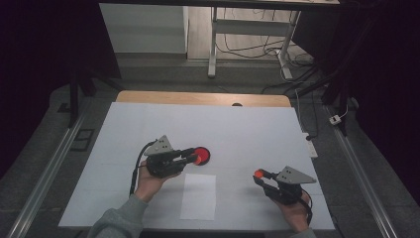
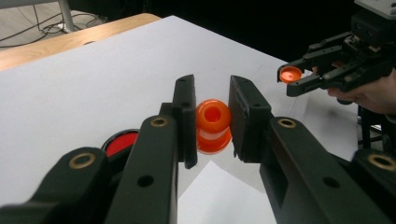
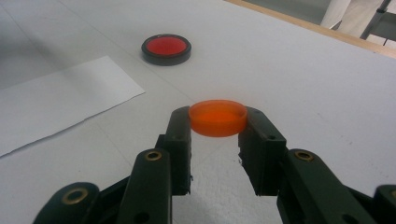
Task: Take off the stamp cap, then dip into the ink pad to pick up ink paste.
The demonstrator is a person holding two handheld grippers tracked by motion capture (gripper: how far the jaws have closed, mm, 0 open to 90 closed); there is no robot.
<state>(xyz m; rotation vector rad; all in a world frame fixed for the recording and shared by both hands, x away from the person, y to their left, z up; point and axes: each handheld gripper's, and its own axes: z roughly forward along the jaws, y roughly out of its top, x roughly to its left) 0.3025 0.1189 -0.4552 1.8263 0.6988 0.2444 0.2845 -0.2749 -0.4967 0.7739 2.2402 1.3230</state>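
**Jaws loaded on both sides: bottle in the left, cap in the right**

Your left gripper [image 2: 212, 119] has its 2 jaws closed against the sides of a small orange bottle [image 2: 213, 125], whose open mouth faces the camera in the left gripper view. In the high view that gripper [image 1: 190, 155] sits just beside the red disc in a black ring [image 1: 200, 155] on the table [image 1: 124, 129]. Your right gripper [image 3: 217, 128] pinches the orange cap [image 3: 218, 117] by its rim, jaws only partly closed round it, held above the table and well apart from the bottle [image 1: 258, 174].

You appear to be at the joining step: each part is gripped, neither yet brought together. Next, I judge, you need to carry the cap across, line its hollow side up with the bottle's mouth, and keep the bottle steady while you seat it. The sheet of white paper [image 1: 198, 196] lies between your hands.
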